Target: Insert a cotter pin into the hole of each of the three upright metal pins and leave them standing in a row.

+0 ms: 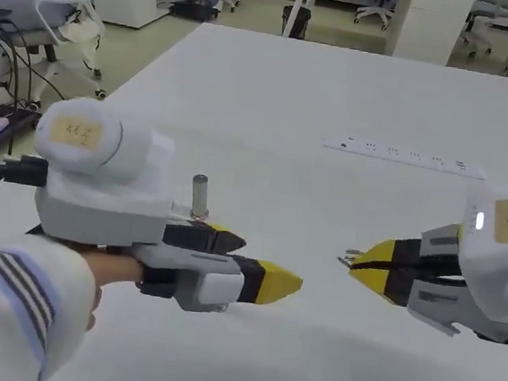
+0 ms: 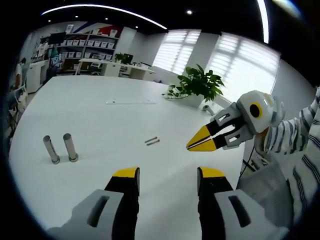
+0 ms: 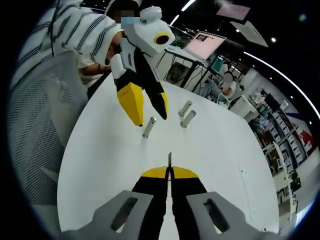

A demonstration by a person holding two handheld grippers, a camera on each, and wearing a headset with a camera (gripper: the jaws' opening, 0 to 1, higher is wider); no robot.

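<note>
The white table (image 1: 336, 90) takes up most of the head view, with a power strip (image 1: 401, 155) lying on it at 1 o'clock. The left gripper (image 2: 168, 174) is released, its yellow-tipped jaws wide apart with nothing between them. The right gripper (image 3: 170, 172) is clenched on a cotter pin (image 3: 170, 159). The pin sticks straight out at 12 o'clock along the jaws, its long axis roughly level with the tabletop.

In the right gripper view three metal pins (image 3: 189, 118) stand upright ahead of it. The nearest pin (image 3: 149, 126) is at 11 o'clock from the jaw tips, and a pair stands close together at 1 o'clock, apart from the first. The left gripper hangs just above and beyond that nearest pin. In the left gripper view two spare cotter pins (image 2: 152, 141) lie flat on the table, side by side at 12 o'clock.

The coming move turns on one relation. The held cotter pin lies crosswise to the upright pins, as a cross-hole needs, and the nearest target sits a little off the jaw line toward 11 o'clock. The hole is too small to make out, so which way it faces cannot be told. The left gripper looks the nearer one to steady that pin
</note>
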